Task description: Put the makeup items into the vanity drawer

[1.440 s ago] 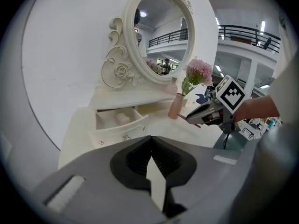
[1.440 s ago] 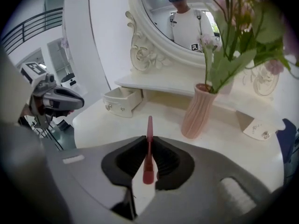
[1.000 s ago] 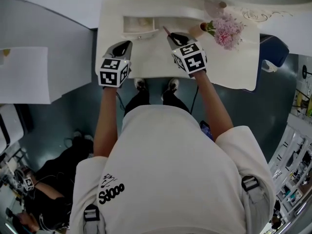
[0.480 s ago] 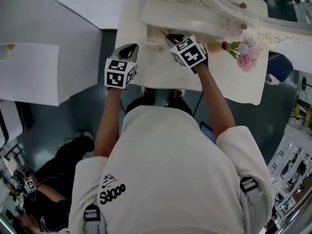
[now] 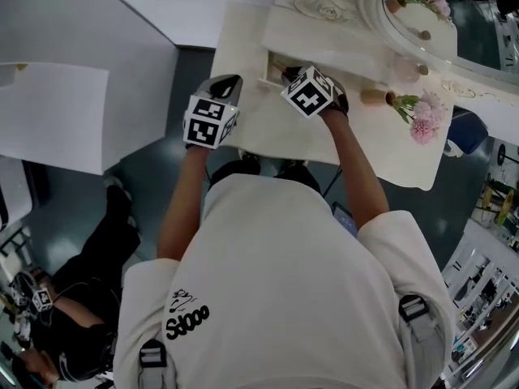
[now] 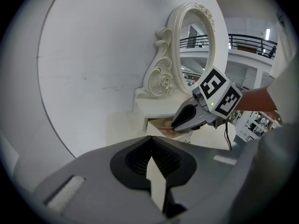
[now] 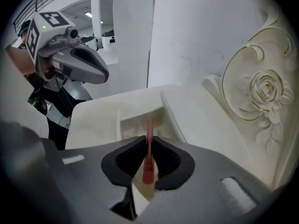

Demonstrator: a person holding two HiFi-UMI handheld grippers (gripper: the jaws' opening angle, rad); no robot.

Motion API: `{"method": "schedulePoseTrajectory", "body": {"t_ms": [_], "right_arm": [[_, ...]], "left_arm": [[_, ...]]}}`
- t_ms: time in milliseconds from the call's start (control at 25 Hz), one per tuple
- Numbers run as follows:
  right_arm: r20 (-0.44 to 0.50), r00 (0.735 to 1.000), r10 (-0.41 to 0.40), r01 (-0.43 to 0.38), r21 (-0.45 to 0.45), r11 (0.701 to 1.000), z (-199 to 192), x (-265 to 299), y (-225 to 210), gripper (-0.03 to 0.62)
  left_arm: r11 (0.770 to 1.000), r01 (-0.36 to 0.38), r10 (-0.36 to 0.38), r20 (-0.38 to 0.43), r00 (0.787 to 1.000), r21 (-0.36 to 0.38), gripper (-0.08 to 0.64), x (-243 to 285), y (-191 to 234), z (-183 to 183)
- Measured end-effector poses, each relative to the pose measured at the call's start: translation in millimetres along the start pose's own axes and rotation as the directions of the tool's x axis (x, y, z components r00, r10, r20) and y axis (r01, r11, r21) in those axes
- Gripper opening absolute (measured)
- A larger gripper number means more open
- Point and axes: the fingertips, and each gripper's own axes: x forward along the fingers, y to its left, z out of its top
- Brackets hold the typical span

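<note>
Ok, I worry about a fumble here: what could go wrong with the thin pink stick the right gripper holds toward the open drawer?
The pink stick is thin and the right gripper holds it by a narrow pinch, so it may pivot or slip. The drawer opening looks narrow under the raised shelf, so the tip might catch an edge. The left gripper, shut and empty, steadies nothing.
</note>
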Motion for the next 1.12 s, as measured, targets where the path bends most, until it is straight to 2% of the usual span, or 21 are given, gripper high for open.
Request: {"method": "schedulePoseTrajectory", "body": {"t_ms": [160,320,440,640,760,920,1040,1120], "right_arm": [[0.001,1.0,-0.011,0.011,0.009,1.0,0.4,2.5,0.4,0.057],[0.017,1.0,-0.021,0.021,0.028,0.999,1.9,-0.8,-3.5,0.103],[0.05,0.998,-0.046,0.043,0.053,0.998,1.9,-12.0,-9.5,0.103],[0.156,0.981,-0.118,0.096,0.142,0.985,2.5,-55.4,-24.4,0.043],[0.231,0.959,-0.162,0.117,0.197,0.973,-2.6,-88.7,-36.3,0.032],[0.312,0.917,-0.249,0.159,0.286,0.945,-16.8,-135.3,-53.1,0.003],[0.367,0.878,-0.307,0.185,0.333,0.925,-26.6,-172.0,-62.0,0.003],[0.417,0.843,-0.34,0.191,0.359,0.913,-30.8,-201.5,-67.6,0.003]], "left_arm": [[1.0,-0.001,0.001,-0.006,1.0,-0.01,0.017,-2.2,3.7,-3.3],[1.0,-0.003,0.003,-0.002,1.0,-0.011,0.017,-0.8,4.9,-2.6],[1.0,-0.004,0.004,0.003,1.0,-0.004,0.017,0.3,1.1,0.5],[1.0,-0.012,0.011,0.021,1.0,0.019,0.017,-1.4,-12.3,14.0],[0.999,-0.019,0.017,0.043,0.999,0.042,0.017,-1.5,-25.6,29.6],[0.996,-0.023,0.015,0.09,0.996,0.088,0.017,0.4,-48.8,55.7],[0.992,-0.024,0.007,0.132,0.991,0.127,0.016,-1.4,-68.7,78.1],[0.988,-0.027,0.001,0.17,0.986,0.15,0.017,-4.7,-83.3,97.6]]}}
